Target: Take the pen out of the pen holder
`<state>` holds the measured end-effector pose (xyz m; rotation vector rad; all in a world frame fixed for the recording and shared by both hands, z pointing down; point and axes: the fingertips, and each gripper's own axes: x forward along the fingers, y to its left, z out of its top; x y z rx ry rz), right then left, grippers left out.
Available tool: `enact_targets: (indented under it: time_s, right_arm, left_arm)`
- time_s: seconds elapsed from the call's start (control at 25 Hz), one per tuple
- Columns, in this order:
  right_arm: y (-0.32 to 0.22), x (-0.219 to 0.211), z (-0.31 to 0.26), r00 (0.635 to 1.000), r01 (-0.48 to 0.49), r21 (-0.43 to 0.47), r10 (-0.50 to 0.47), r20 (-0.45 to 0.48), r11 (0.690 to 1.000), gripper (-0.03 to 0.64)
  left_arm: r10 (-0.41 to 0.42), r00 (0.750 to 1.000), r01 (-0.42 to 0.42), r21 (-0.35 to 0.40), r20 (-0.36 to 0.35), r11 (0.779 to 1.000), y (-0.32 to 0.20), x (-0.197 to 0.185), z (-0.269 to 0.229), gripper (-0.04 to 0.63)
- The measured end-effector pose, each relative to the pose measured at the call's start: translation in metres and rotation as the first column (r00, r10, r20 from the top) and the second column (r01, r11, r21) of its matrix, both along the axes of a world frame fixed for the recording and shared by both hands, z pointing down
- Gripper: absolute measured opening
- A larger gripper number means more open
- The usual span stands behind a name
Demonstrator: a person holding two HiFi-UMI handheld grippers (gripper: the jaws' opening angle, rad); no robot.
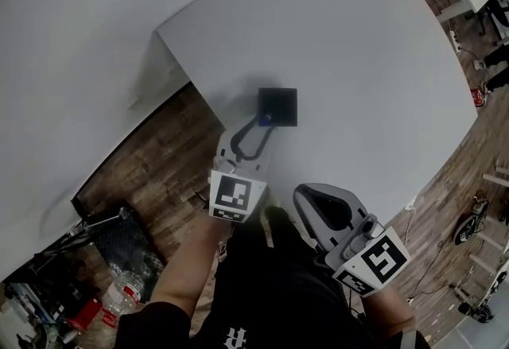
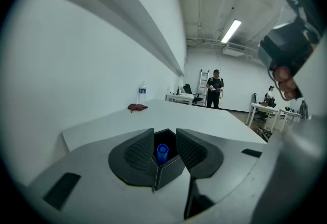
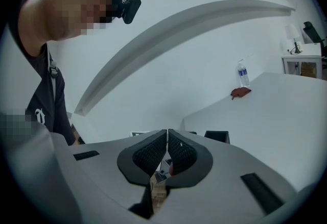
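**Left claw open around the pen holder, pen upright between its jaws**

The left claw [image 2: 165,134] stands wide open, gripping nothing. The blue pen [image 2: 162,152] rises upright between its two jaws, seated in the black square pen holder [image 2: 169,170], whose near corner points back into the gap. From the head view, this claw [image 1: 263,122] reaches the holder's [image 1: 281,106] near edge on the white table [image 1: 358,61]. The right claw [image 3: 167,137] hangs well back near the table edge, jaws closed together and empty. A red cloth [image 2: 138,107] and a water bottle [image 2: 142,93] sit at the far corner.
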<state>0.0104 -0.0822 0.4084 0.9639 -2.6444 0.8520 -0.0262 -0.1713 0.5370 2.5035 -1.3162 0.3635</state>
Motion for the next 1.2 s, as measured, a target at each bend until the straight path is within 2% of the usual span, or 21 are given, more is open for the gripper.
enact_targets:
  time_s: [0.44, 0.68, 0.84, 1.2]
  right_arm:
    - [-0.009, 0.000, 0.011, 1.000, -0.012, -0.036, 0.012, -0.005, 0.999, 0.017]
    - [-0.012, 0.003, 0.013, 1.000, -0.022, -0.042, 0.022, -0.008, 0.999, 0.017]
    - [-0.014, 0.006, 0.013, 1.000, -0.028, -0.040, 0.028, -0.009, 0.999, 0.017]
    - [-0.017, 0.015, 0.011, 0.999, -0.043, -0.021, 0.043, -0.011, 0.999, 0.017]
  left_arm:
    - [0.016, 1.000, -0.016, -0.028, 0.025, 0.999, -0.010, 0.009, 0.027, 0.118]
    - [-0.001, 0.999, 0.002, -0.044, 0.038, 0.999, -0.011, 0.009, 0.038, 0.116]
    - [-0.007, 0.999, 0.008, -0.038, 0.041, 0.999, -0.013, 0.009, 0.040, 0.078]
    - [-0.008, 0.999, 0.008, -0.013, 0.031, 1.000, -0.014, 0.010, 0.034, 0.072]
